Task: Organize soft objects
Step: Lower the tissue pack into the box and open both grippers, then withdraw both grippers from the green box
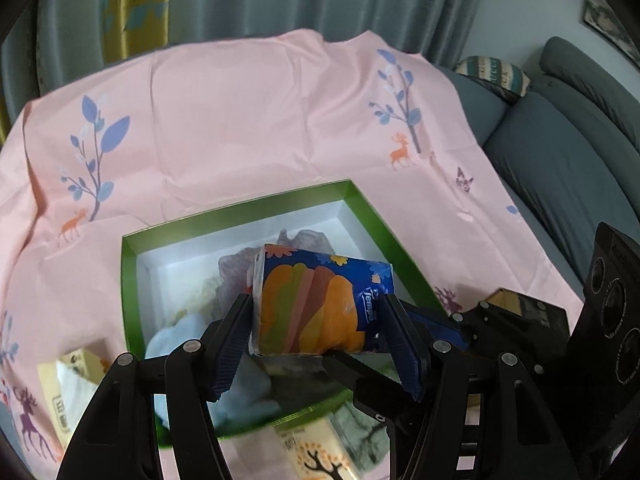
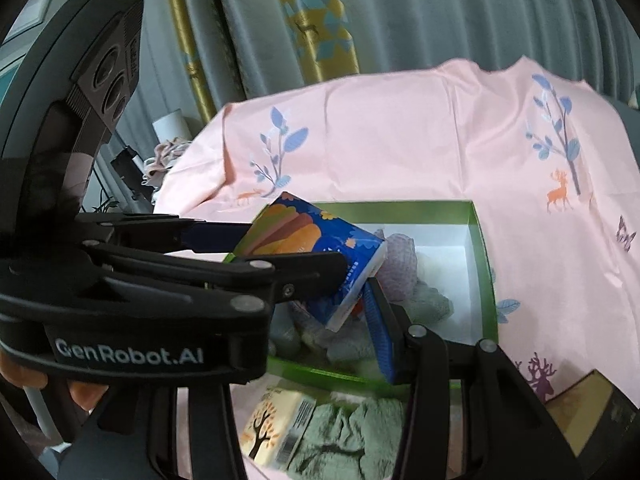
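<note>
My left gripper (image 1: pixel 316 316) is shut on a blue Tempo tissue pack (image 1: pixel 320 304) with orange leaf print and holds it above the green box (image 1: pixel 132 276). The pack also shows in the right wrist view (image 2: pixel 316 252), gripped by the left gripper's fingers (image 2: pixel 304 268). The box (image 2: pixel 486 280) has a white inside and holds several soft cloths, lilac (image 2: pixel 400 264), pale blue (image 1: pixel 176 336) and grey-green (image 2: pixel 428 304). Of my right gripper only one blue-padded finger (image 2: pixel 380 336) shows, beside the pack; its other finger is hidden behind the left gripper.
A pink printed tablecloth (image 1: pixel 248 120) covers the table. In front of the box lie a yellow tissue pack with a tree print (image 2: pixel 276 428) and a green cloth (image 2: pixel 352 436). A tan box (image 2: pixel 588 420) sits at right. A grey sofa (image 1: pixel 560 152) stands to the right.
</note>
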Available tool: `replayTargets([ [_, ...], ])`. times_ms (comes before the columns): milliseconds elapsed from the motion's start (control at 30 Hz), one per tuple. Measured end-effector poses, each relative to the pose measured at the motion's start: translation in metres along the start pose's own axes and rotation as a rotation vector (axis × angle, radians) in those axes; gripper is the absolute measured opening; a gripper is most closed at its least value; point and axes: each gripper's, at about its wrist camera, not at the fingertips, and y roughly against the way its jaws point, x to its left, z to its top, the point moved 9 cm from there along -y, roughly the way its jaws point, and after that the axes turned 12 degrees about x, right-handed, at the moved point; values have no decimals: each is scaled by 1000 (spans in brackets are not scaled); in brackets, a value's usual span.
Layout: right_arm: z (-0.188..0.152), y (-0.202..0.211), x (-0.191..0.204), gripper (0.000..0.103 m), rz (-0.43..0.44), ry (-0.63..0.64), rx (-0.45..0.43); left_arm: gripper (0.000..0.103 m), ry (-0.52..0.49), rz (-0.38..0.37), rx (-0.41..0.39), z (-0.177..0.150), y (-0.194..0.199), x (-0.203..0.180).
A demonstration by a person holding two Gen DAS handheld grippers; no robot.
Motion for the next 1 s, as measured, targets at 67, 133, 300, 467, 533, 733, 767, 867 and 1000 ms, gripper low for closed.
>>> replayTargets([
  [67, 2, -9, -2, 45, 5, -11, 20, 65, 14, 2, 15, 3, -8, 6],
  [133, 3, -19, -3, 45, 10, -19, 40, 65, 28, 7, 26, 6, -16, 11],
  [300, 2, -41, -4, 45, 16, -35, 90, 65, 76, -2, 57, 6, -35, 27],
  [467, 0, -55, -4, 45, 15, -45, 124, 65, 94, 13, 74, 5, -46, 34],
  [533, -2, -57, -4, 46, 23, -52, 131, 65, 97, 15, 76, 5, -47, 34],
  [733, -6, -50, -5, 53, 16, -69, 126, 82, 132, 9, 110, -1, -52, 35],
  [767, -8, -45, -6, 57, 0, -66, 121, 82, 131, 15, 112, -2, -50, 35],
  [867, -11, -32, -9, 63, -27, -58, 104, 82, 145, 26, 95, -3, -38, 37],
  [1000, -17, -10, -17, 66, -42, -80, 73, 82, 176, 38, 57, -4, -14, 44],
])
